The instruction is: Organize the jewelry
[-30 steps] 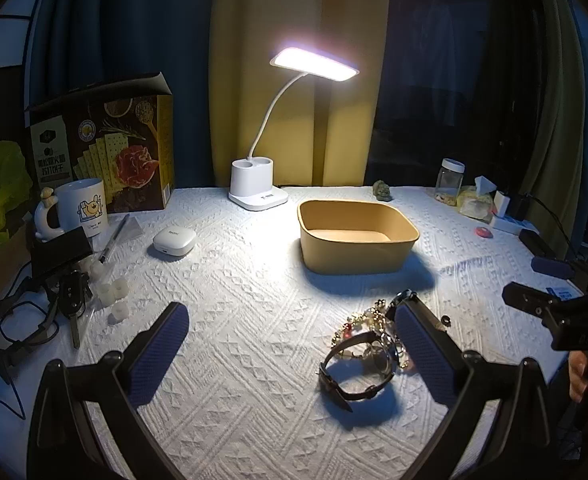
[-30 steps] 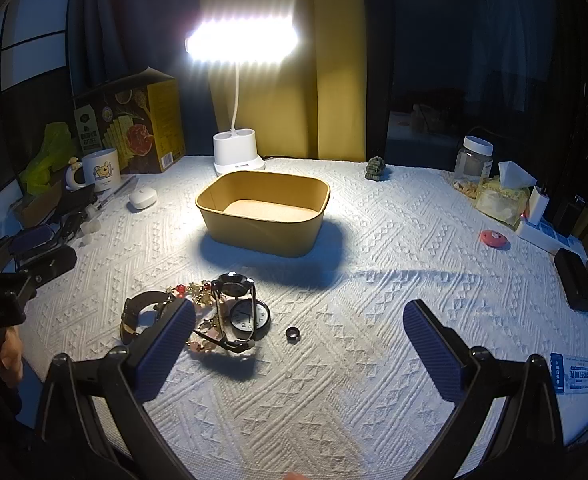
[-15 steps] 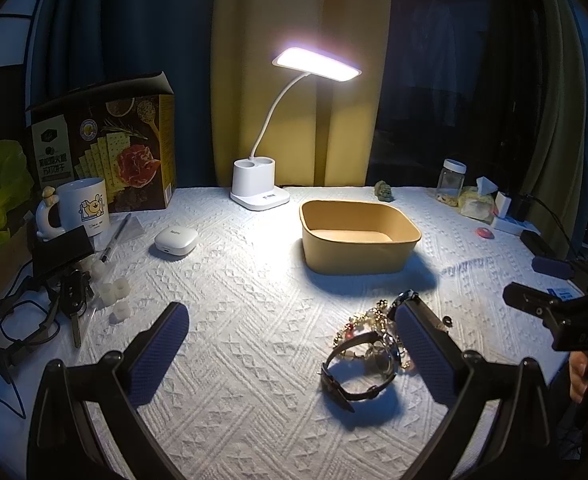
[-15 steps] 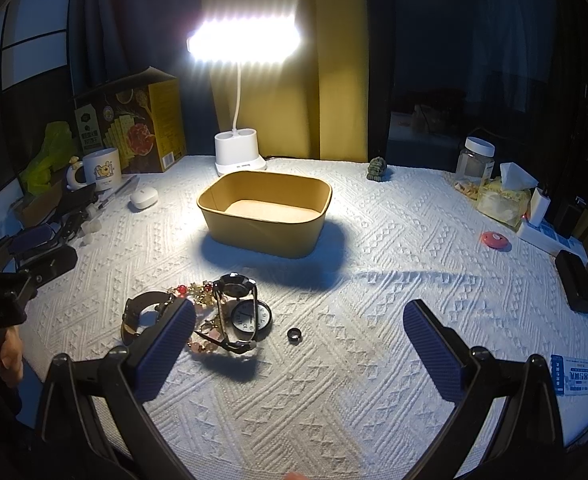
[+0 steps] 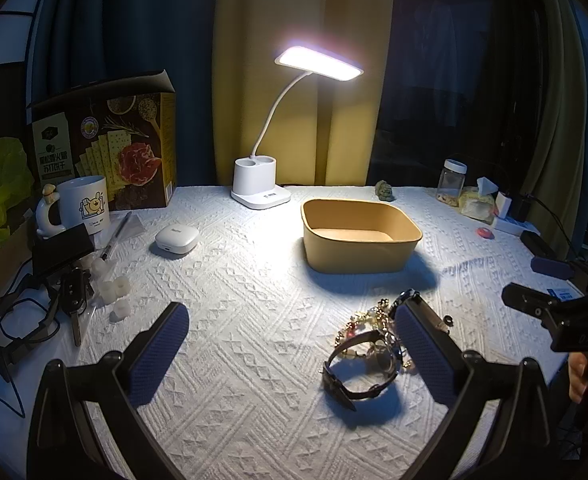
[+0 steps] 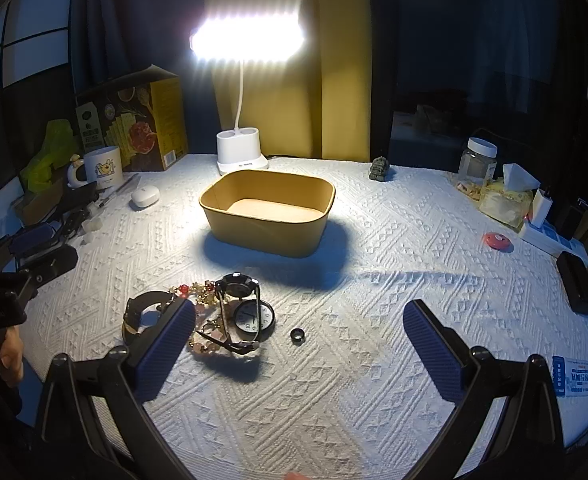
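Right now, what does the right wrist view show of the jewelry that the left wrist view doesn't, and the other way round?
Only the right wrist view shows the round clock-face watch and, clearly, the small dark ring lying apart. Only the left shows the strap watch unobstructed; in the right view a finger covers part of it. Both show the bead bracelet, the empty tan tray and both grippers open.

The blue-padded right finger of the left gripper covers part of the tangled pile of beaded gold jewelry. In the right wrist view, a blue-and-white printed card is too small to read, and the black power brick is lost in shadow.
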The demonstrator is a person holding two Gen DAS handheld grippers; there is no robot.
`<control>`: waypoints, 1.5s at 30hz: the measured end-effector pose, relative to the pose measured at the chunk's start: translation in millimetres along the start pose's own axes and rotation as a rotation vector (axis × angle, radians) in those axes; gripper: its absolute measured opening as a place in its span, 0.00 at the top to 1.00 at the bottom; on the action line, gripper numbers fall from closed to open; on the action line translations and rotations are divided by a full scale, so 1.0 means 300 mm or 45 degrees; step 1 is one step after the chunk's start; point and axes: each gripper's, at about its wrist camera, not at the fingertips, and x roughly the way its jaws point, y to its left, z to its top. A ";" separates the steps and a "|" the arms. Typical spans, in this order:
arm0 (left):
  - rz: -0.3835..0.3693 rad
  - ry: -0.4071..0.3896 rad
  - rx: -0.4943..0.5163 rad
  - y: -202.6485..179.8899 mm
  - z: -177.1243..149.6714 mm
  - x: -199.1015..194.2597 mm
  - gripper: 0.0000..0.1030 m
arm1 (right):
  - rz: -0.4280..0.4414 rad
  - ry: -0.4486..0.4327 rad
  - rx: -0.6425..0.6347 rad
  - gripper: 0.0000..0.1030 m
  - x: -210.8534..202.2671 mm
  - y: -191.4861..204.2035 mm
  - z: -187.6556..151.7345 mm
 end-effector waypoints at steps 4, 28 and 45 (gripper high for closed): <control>-0.002 0.002 -0.005 0.010 -0.005 -0.001 0.00 | 0.000 0.003 0.001 0.00 0.002 0.001 0.000; 0.053 0.102 -0.121 0.167 -0.039 0.106 0.00 | 0.158 0.213 -0.090 0.21 0.281 0.131 0.016; -0.028 0.211 -0.095 0.100 -0.038 0.197 0.00 | 0.161 0.214 -0.067 0.66 0.303 0.068 0.034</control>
